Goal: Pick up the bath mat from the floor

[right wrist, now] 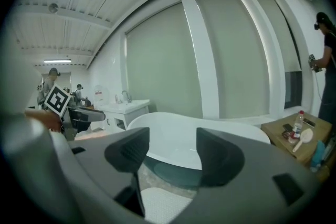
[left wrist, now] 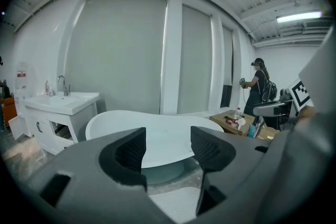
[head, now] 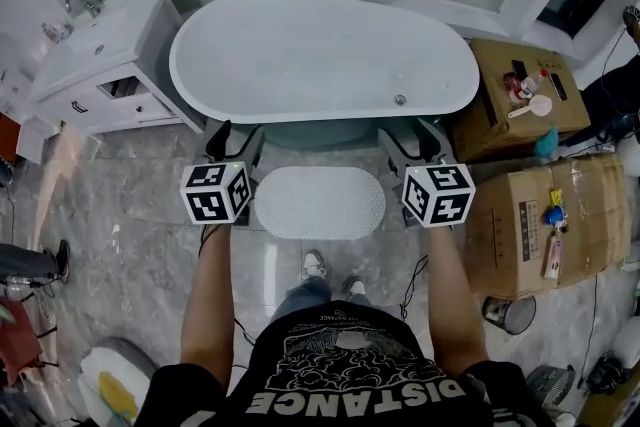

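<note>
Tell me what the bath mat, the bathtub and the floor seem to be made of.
Bath mat: probably rubber or soft plastic, white, covered with small bumps. Bathtub: smooth white shell, likely acrylic or enamel. Floor: grey veined tiles, marble or marble-look, slightly reflective.

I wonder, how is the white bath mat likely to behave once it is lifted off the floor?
The bath mat looks thin and lies flat, so it will probably droop between grip points. Its dimpled surface suggests light rubber or plastic, unlikely to break. On the glossy floor it might slide if nudged.
</note>
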A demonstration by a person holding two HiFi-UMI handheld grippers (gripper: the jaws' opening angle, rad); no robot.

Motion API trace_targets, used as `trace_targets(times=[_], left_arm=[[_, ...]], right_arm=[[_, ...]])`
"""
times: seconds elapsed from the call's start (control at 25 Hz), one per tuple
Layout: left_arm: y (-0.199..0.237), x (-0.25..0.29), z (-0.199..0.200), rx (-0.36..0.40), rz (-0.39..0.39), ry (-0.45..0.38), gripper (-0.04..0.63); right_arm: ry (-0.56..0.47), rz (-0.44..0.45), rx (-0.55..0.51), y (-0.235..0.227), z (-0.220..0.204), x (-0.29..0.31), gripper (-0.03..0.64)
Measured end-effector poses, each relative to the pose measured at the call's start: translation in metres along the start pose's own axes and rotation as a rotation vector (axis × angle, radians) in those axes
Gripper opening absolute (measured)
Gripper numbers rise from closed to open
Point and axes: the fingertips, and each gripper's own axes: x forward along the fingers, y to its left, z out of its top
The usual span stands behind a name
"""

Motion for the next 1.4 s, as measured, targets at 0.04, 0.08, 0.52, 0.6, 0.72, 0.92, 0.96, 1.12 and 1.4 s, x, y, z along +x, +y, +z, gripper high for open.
trace_targets(times=[0.04,0.08,0.52,0.6,0.72,0.92,0.96,1.12,1.4], left_arm=[[0.006,0.004,-0.001,0.002,-0.006,0.005,0.275],[0.012,0.008,-0.002,0.002,-0.012,0.01,0.275],[0.075,0.044,-0.042,-0.008,-0.059,0.097,0.291],[0.082,0.049,-0.054,-0.016,-0.059,0.113,0.291],[0.084,0.061,-0.072,-0.027,-0.059,0.138,0.291],[0.084,0.073,-0.102,-0.031,-0.064,0.177,0.291],[0.082,0.073,-0.109,-0.031,-0.061,0.183,0.291],[0.075,0.075,-0.143,-0.032,-0.055,0.221,0.291],[0.073,0.074,-0.214,-0.035,-0.041,0.268,0.299]], right_arm=[[0.003,-0.008,0.003,0.001,-0.001,0.005,0.268],[0.008,-0.015,0.002,0.003,-0.002,0.01,0.268],[0.118,-0.089,0.005,0.004,-0.041,0.051,0.282],[0.142,-0.096,0.011,0.002,-0.054,0.056,0.287],[0.166,-0.101,0.029,-0.006,-0.074,0.062,0.295],[0.213,-0.095,0.038,-0.015,-0.112,0.069,0.302],[0.22,-0.092,0.038,-0.018,-0.119,0.07,0.305],[0.248,-0.083,0.033,-0.032,-0.153,0.069,0.307],[0.296,-0.046,0.01,-0.044,-0.224,0.07,0.311]])
